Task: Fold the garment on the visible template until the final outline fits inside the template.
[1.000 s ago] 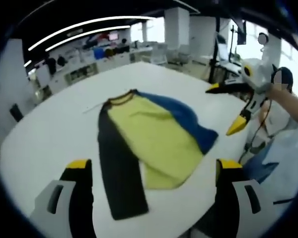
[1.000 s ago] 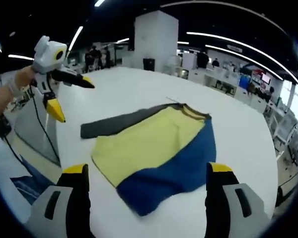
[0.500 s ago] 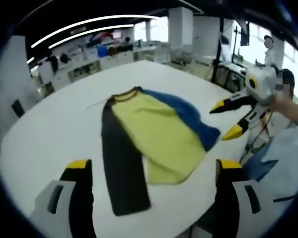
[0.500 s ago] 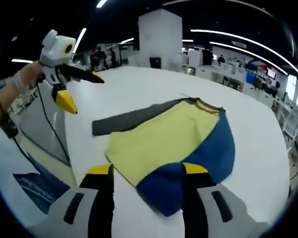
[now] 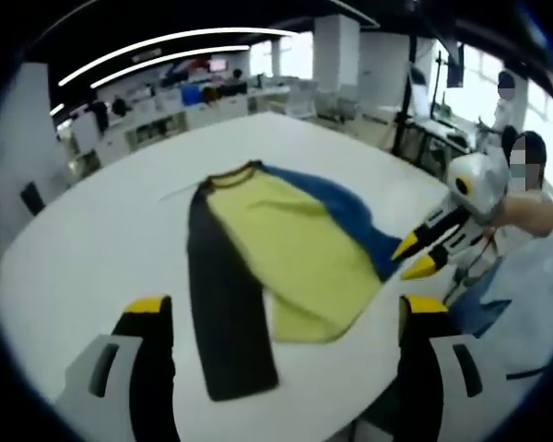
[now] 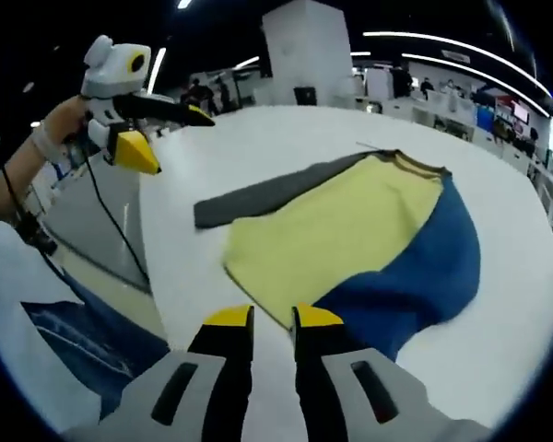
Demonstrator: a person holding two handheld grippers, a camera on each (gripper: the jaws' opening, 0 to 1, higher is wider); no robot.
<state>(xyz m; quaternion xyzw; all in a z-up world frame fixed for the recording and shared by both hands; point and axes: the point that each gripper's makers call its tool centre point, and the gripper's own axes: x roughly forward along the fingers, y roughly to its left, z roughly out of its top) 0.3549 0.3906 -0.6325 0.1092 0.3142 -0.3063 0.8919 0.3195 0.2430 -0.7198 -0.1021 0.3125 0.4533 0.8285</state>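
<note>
A long-sleeved garment [image 5: 286, 249] lies flat on the white table [image 5: 83, 239], with a yellow body, a black sleeve [image 5: 226, 313] and a blue part [image 5: 350, 216]. In the right gripper view the same garment [image 6: 350, 230] has its yellow hem corner just beyond my right gripper [image 6: 273, 319]. That gripper's jaws stand almost together with nothing between them. It also enters the left gripper view as the right gripper [image 5: 415, 258], low beside the blue edge. My left gripper [image 5: 286, 308] is open, short of the garment. Held in a hand above the table's edge is the left gripper [image 6: 170, 136].
A thin line [image 6: 370, 147] runs on the table by the collar. The table's near edge [image 6: 157, 276] is close to both grippers. A person's hand and sleeve [image 5: 535, 207] are at the right. Desks and pillars [image 5: 336, 51] stand far behind.
My right gripper's jaws have gone from wide apart to almost together, and it has dropped toward the garment's blue edge. The left gripper stays open. The garment lies as before.
</note>
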